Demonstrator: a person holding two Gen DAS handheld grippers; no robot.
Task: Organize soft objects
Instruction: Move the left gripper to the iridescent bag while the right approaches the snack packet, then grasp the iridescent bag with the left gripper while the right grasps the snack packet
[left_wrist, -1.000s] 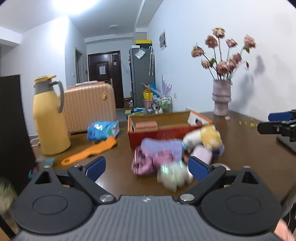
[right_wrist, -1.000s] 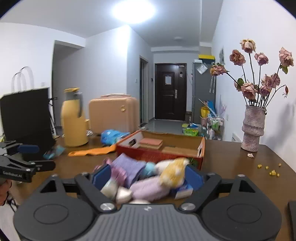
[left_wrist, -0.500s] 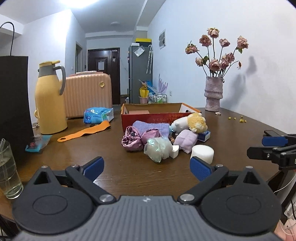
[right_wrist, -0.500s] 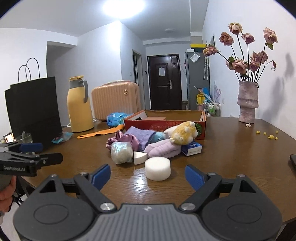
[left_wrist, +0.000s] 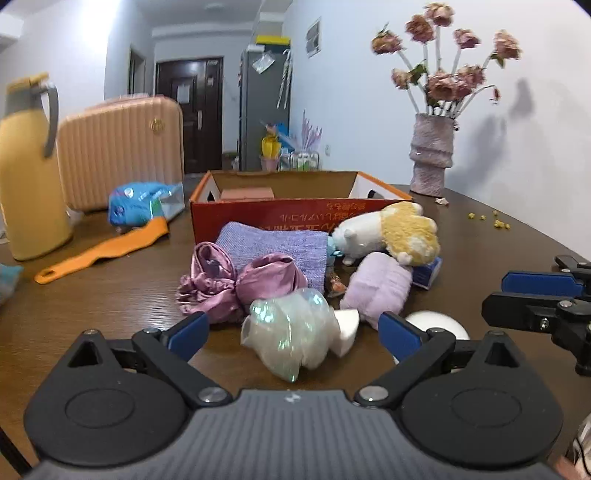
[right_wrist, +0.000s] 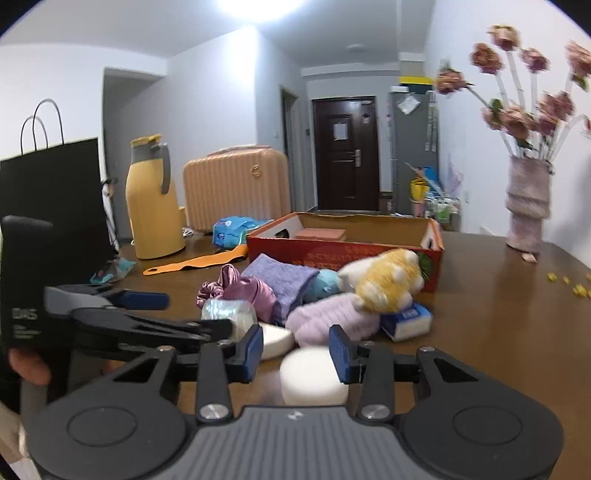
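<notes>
Jaws of right gripper (right_wrist: 295, 349) now closing around white sponge (right_wrist: 314, 376).

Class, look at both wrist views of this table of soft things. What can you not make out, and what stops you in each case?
- White round sponge, left wrist view: mostly hidden behind the left gripper finger.
- Orange box contents, both views: the walls hide the floor.
- Box print, left wrist view: too small to read.
- Right gripper closing around the sponge; blurred, contact unclear.
</notes>
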